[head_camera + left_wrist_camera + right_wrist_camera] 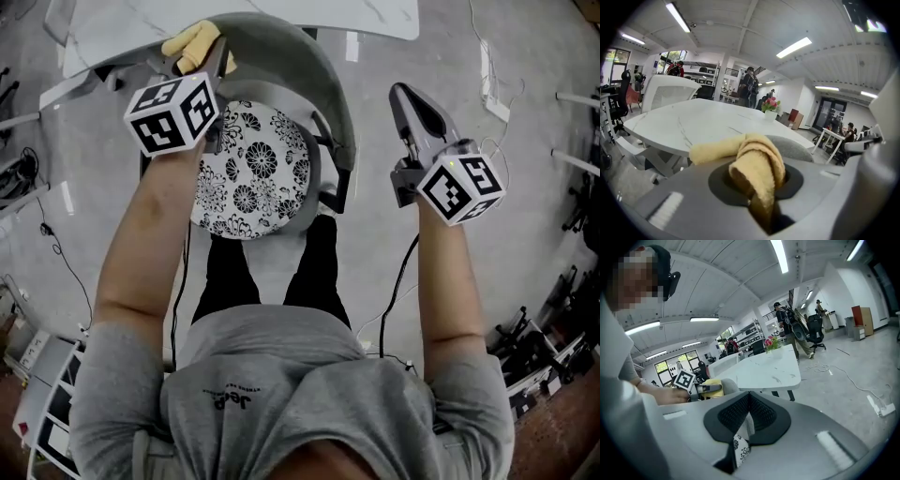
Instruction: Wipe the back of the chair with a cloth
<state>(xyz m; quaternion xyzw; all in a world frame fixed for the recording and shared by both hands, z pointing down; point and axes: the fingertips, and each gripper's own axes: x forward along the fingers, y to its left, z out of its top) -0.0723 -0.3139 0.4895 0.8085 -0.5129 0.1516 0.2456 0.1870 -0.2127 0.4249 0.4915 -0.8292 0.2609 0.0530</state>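
The chair's grey curved back point(323, 70) arcs round a black-and-white floral seat point(248, 169) below me. My left gripper point(211, 56) is shut on a folded yellow cloth point(192, 42), holding it at the left end of the chair back. In the left gripper view the cloth point(757, 161) bulges out of the closed jaws of that gripper point(764, 206), and the chair back point(799, 147) lies just beyond. My right gripper point(408, 94) hovers right of the chair, apart from it, shut and holding nothing point(749, 397). Its view also catches the cloth point(714, 387).
A white marble-topped table point(309, 14) stands just beyond the chair. The person's black-trousered legs point(281, 272) are at the chair's near side. A power strip point(492, 94) and cables lie on the floor at the right, with equipment point(548, 347) at the lower right.
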